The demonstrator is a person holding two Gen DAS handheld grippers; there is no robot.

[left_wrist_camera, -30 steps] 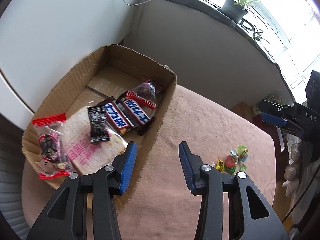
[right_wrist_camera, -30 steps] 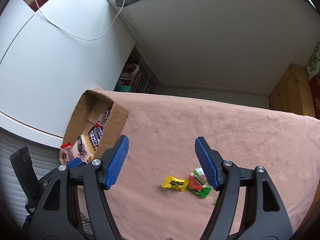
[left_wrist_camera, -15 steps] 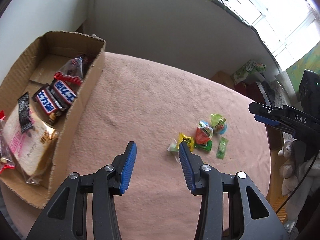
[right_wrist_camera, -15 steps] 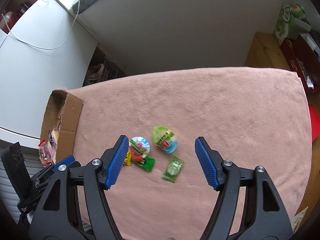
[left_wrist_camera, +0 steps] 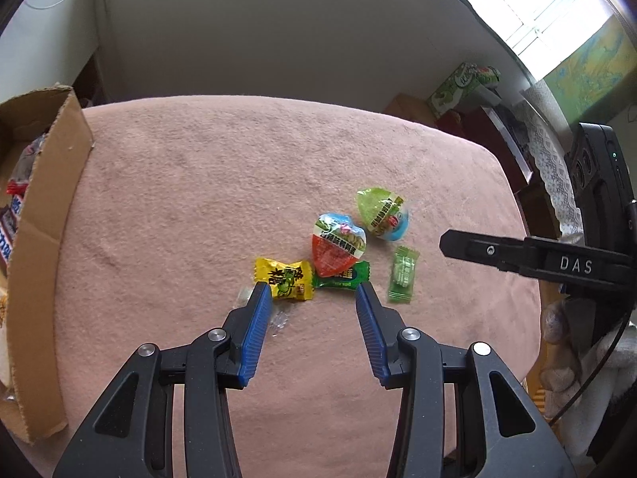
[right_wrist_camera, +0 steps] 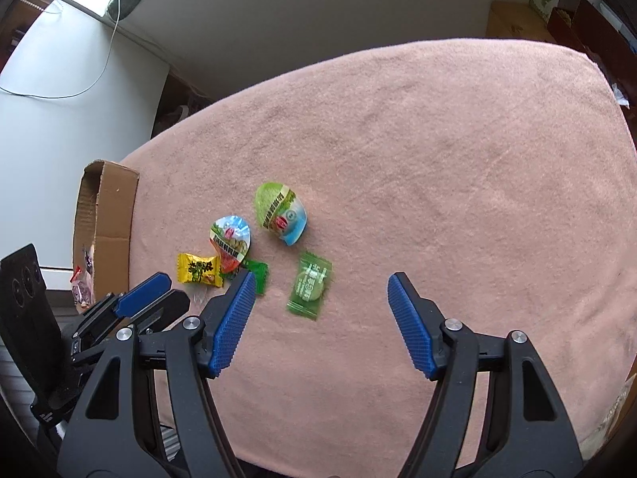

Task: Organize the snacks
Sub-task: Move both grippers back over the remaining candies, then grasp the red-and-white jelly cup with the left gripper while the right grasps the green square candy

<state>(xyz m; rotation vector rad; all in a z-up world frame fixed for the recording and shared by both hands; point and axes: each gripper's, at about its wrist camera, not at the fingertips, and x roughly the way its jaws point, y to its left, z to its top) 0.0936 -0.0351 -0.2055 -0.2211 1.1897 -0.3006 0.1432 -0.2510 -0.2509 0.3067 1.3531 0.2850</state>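
Several small snacks lie on the pink tablecloth (left_wrist_camera: 199, 199): a yellow candy (left_wrist_camera: 284, 279), a red-and-white jelly cup (left_wrist_camera: 336, 245), a dark green candy (left_wrist_camera: 346, 277) partly under it, a green jelly cup (left_wrist_camera: 382, 211), and a light green wrapped candy (left_wrist_camera: 403, 275). A small clear wrapper (left_wrist_camera: 278, 316) lies by the left finger. My left gripper (left_wrist_camera: 312, 292) is open and empty, just short of the yellow and dark green candies. My right gripper (right_wrist_camera: 320, 285) is open and empty above the light green candy (right_wrist_camera: 310, 285). The cardboard box (left_wrist_camera: 43, 215) with snack bars stands at the left.
The box also shows in the right wrist view (right_wrist_camera: 105, 215) at the table's left edge. The right gripper's black body (left_wrist_camera: 557, 263) reaches in from the right of the left wrist view. A green carton (left_wrist_camera: 462, 87) and furniture stand beyond the table.
Both grippers have swung away from the box and come lower toward the snack cluster, which is larger and more central in both views. Both stay open.
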